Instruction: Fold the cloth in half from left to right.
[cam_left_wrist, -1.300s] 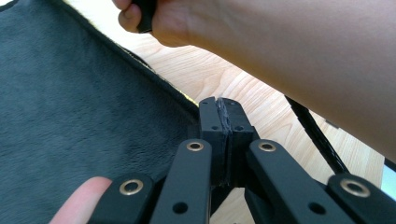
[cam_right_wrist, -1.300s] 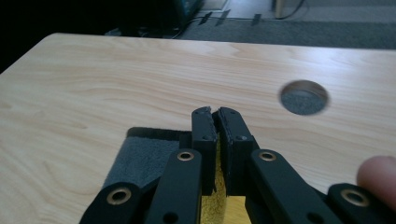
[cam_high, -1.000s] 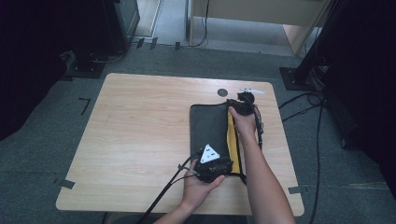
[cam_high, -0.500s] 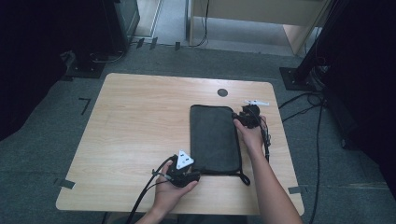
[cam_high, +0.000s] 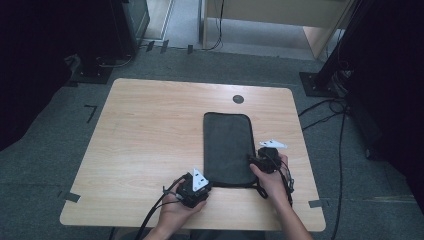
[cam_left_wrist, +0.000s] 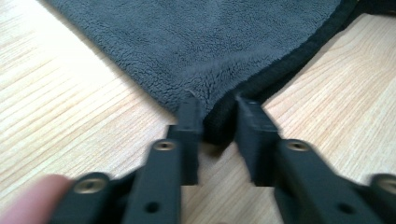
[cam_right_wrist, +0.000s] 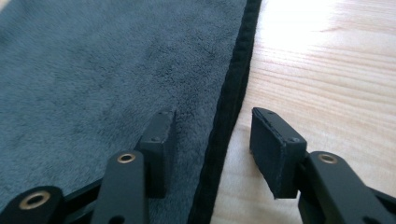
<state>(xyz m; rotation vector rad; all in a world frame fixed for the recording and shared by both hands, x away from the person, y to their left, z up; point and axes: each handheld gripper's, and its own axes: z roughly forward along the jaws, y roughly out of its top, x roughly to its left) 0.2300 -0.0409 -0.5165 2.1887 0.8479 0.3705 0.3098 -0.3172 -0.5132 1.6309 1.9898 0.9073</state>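
Grey towel (cam_high: 228, 147) laid flat on desk (cam_high: 150, 145), right of centre. Left tongs (cam_left_wrist: 217, 122), just closing, pinched on its near corner. Right tongs (cam_right_wrist: 212, 133), just opening, held apart astride its right hem.

a recording lab or studio: a bare light-wood table (cam_high: 150, 145) stands alone on grey carpet (cam_high: 55, 125) marked with strips of dark tape (cam_high: 90, 111). black stands (cam_high: 330, 65) and dark equipment racks (cam_high: 120, 30) flank it left and right, with loose cables (cam_high: 320, 112) trailing across the floor at the right.
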